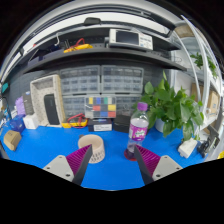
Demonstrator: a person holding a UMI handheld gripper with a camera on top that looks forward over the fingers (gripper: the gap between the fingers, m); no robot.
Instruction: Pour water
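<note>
A: A blue surface (50, 160) is seen, backed by shelving with drawer units; a leafy plant (178, 108) is set at about two o'clock from the gripper (109, 168).

B: How is the gripper held?

A: It is spread open and nothing is grasped; its purple pads (146, 158) are parted, with bare surface between them.

B: And the task's things?

A: A water bottle (138, 128) with a pink cap is found at one o'clock, just ahead of the right finger and apart from it. A tan cup-like holder (91, 150) is placed at eleven o'clock, just beyond the left finger.

B: How far has the pouring been taken?

A: By these signs, nothing has been started: the bottle is untouched and apparently capped. Grasping, any uncapping, tilting and pouring are all left.

B: Its orientation?

A: It is stood upright, long axis vertical, cap pointed up at twelve o'clock.
</note>
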